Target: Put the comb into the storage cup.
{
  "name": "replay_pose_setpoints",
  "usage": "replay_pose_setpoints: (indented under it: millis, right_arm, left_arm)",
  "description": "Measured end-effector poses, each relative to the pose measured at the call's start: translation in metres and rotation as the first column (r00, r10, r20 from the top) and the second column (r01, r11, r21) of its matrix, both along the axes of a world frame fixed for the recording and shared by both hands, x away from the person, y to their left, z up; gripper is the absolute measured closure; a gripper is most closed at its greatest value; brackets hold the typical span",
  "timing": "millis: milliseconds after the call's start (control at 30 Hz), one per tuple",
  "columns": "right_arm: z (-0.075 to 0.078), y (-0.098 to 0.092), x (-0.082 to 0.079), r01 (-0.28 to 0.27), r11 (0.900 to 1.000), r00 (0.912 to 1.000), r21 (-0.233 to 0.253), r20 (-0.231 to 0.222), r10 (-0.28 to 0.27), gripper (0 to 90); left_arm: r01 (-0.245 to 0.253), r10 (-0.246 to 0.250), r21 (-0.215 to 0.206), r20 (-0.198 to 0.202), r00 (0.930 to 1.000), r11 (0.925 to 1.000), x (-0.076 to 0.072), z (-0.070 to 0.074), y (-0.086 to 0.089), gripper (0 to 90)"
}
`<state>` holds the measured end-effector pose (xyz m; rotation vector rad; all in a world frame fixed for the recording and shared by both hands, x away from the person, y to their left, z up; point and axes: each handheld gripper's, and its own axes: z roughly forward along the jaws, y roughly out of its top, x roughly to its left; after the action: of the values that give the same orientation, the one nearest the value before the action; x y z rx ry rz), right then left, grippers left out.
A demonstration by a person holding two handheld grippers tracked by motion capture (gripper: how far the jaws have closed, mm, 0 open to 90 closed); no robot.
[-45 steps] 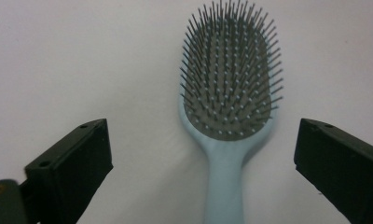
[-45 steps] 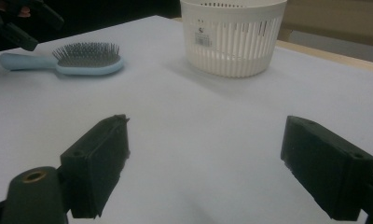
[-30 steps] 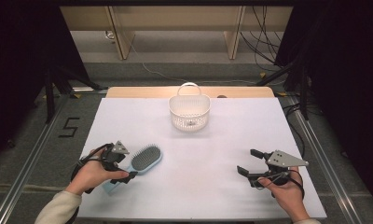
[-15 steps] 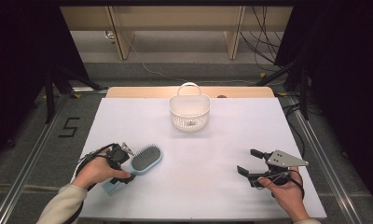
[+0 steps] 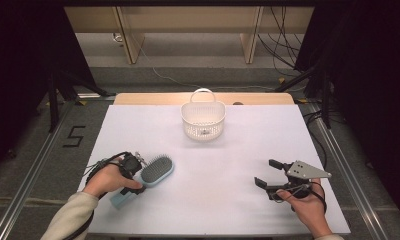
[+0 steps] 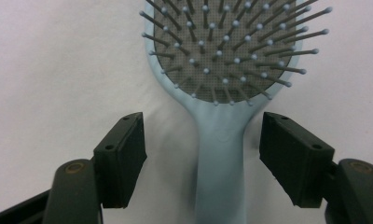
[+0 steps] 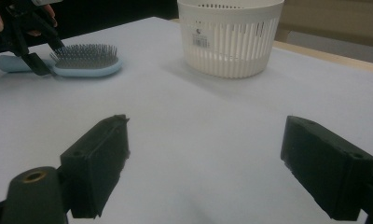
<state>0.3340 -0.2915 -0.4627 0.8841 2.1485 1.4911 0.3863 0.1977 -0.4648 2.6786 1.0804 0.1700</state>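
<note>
Left gripper point(image 6: 201, 154) jaws apart astride brush point(image 6: 222, 84) handle; I judge it light, stiff, slick plastic: I'd grip mid-handle. Right gripper point(image 5: 272, 175) jaws apart.

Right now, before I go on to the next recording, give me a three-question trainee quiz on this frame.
1. True or false: the left gripper is shut on the hairbrush.
2. Which part of the hairbrush lies between its jaws: A bristle head, B handle neck?
3. What stands at the table's far middle?

Key: 1 false, the jaws stand open on either side. 2 B. 3 the white basket.
</note>
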Motion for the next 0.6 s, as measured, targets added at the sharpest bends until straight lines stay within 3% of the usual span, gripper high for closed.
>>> replay_pose_setpoints:
  millis: [600]
  right_arm:
    - [-0.0005, 0.0001, 0.0002, -0.003, 1.000, 1.0000, -0.002, -0.004, 0.003, 15.9]
  left_arm:
    - [-0.008, 0.008, 0.006, -0.035, 0.9993, 1.0000, 0.0052, -0.0012, -0.0068, 38.6]
